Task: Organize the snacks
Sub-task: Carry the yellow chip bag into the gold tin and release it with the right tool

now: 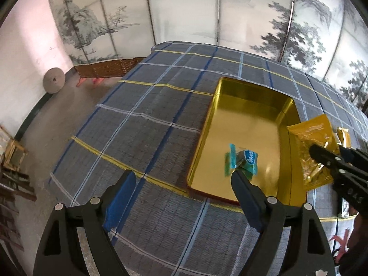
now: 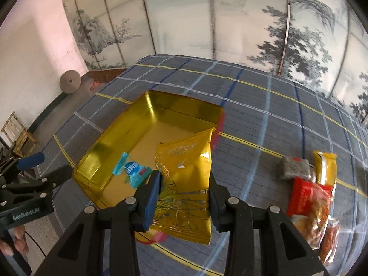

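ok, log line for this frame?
left gripper: open, empty | right gripper: shut on gold packet | blue candy: in gold tin

Left wrist view: looks steeply down along the left gripper (image 1: 184,184), close above the bench (image 1: 147,124); gold tin (image 1: 204,135) ahead-right. Right wrist view: same steep tilt over the right gripper (image 2: 184,193), tin ahead-left. Shared: tin, blue candy (image 1: 243,161), folding screen (image 1: 184,9), each other's gripper.

We see a grey plaid cloth with blue, white and yellow lines (image 1: 147,105) covering the counter. At twelve o'clock stands a folding screen painted with misty trees (image 1: 184,9). At nine o'clock a round grey stone disc (image 1: 54,80) leans against the white wall (image 1: 27,53).
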Action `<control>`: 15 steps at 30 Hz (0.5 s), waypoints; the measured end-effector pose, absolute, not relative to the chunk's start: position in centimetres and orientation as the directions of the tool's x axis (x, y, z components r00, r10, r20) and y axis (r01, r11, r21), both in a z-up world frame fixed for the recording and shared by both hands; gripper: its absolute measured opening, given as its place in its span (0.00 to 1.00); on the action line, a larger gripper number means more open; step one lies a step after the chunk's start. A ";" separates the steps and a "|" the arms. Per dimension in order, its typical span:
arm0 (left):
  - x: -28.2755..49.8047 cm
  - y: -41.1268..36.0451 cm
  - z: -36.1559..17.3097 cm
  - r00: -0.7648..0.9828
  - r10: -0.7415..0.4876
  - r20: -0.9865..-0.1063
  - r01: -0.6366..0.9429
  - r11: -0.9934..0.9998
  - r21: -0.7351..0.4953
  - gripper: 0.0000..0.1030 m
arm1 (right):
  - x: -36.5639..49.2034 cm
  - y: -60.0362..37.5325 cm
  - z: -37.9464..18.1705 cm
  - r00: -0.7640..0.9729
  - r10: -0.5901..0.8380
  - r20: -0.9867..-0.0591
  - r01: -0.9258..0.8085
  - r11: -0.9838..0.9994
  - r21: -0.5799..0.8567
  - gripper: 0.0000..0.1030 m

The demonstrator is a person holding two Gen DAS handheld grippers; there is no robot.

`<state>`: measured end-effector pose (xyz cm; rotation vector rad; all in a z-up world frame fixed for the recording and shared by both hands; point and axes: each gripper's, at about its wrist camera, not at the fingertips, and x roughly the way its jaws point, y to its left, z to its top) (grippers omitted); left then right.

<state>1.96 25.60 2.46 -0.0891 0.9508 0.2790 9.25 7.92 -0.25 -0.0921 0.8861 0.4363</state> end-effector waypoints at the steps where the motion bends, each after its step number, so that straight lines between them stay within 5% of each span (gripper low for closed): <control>1: 1.8 25.9 2.5 0.548 0.197 -0.813 -0.285 0.958 0.040 0.80 | 9.3 8.2 -0.3 0.548 0.331 -0.768 -0.411 0.906 0.098 0.37; 15: 0.2 29.5 2.2 0.513 0.248 -0.822 -0.409 0.912 0.021 0.80 | 9.3 11.6 -1.8 0.523 0.338 -0.782 -0.493 0.869 0.045 0.37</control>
